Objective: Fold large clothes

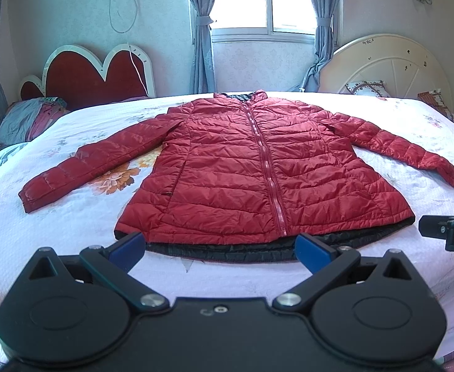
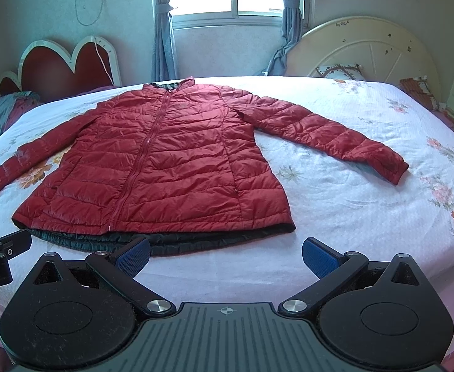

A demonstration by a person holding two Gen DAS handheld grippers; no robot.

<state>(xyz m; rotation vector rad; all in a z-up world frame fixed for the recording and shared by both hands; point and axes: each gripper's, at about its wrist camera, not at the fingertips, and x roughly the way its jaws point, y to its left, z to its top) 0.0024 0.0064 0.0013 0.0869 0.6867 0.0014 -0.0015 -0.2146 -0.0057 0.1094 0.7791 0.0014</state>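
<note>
A red quilted puffer jacket [image 1: 242,161] lies flat and zipped on the bed, front up, collar toward the window, both sleeves spread out to the sides. Its dark lining shows along the hem. It also shows in the right wrist view [image 2: 158,167]. My left gripper [image 1: 220,248] is open and empty, just short of the hem's middle. My right gripper [image 2: 225,257] is open and empty, in front of the hem's right corner. The right gripper's body shows at the right edge of the left wrist view [image 1: 444,231].
The bed [image 2: 351,217] has a white floral sheet. A red heart-shaped headboard [image 1: 96,74] stands back left, a cream round headboard [image 1: 388,65] back right. Pillows [image 1: 25,117] lie at the far corners. A window with blue curtains [image 1: 202,31] is behind.
</note>
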